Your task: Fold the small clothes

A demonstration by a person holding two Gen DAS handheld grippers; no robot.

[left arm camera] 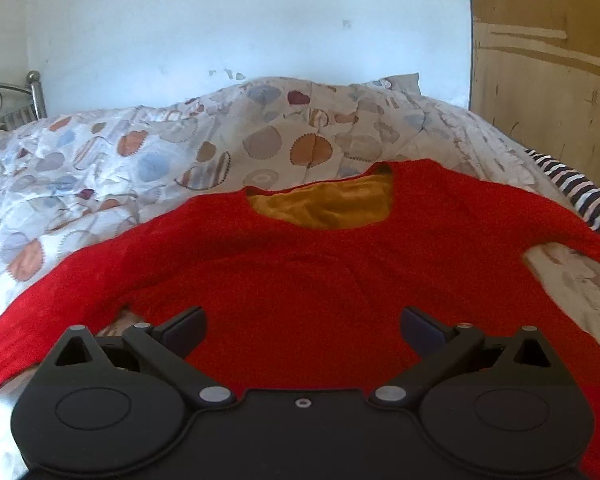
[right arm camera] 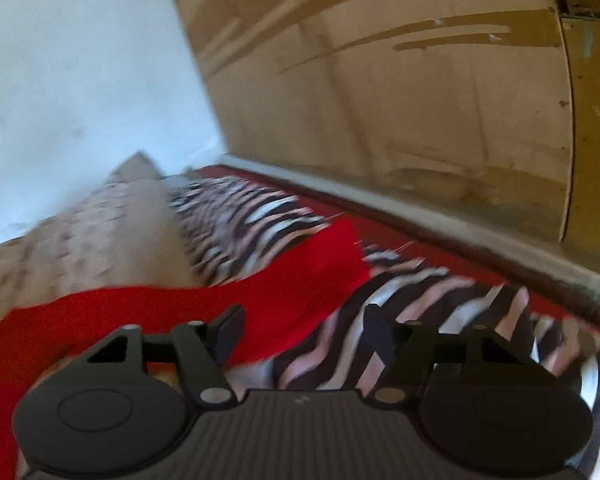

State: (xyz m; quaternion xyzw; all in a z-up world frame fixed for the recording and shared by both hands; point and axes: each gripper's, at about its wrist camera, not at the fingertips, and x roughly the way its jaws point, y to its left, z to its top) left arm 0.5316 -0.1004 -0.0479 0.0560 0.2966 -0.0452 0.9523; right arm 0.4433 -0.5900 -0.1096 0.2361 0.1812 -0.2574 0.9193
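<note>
Red knit fills most of what I see ahead of my left hand-held gripper (left arm camera: 302, 330): a small red sweater (left arm camera: 300, 264) lies spread face-up on the bed (left arm camera: 100, 152), neckline away from me with a mustard lining showing inside it, one sleeve running out to the left of the jaws and the other off to the right. It looks laid out flat on purpose, so the sleeves can be turned in over the body before the body itself is folded. The left jaws stand wide apart over the lower body of the sweater with nothing between the pads, so that hand is released and, I judge, only lining up for a pinch. My right hand-held gripper (right arm camera: 304, 334) is blurred, yet its jaws are plainly parted too and empty, hanging just above the far end of the right sleeve (right arm camera: 300, 280), which lies draped over a black-and-white striped garment (right arm camera: 440, 312) beside the bed's edge. A wooden wardrobe (right arm camera: 380, 80) stands close beyond that edge. I read this as the start of the first fold: the sleeve end sits just ahead and left of the right jaws, the likeliest thing to grasp. The risk is catching the striped cloth underneath along with it.
</note>
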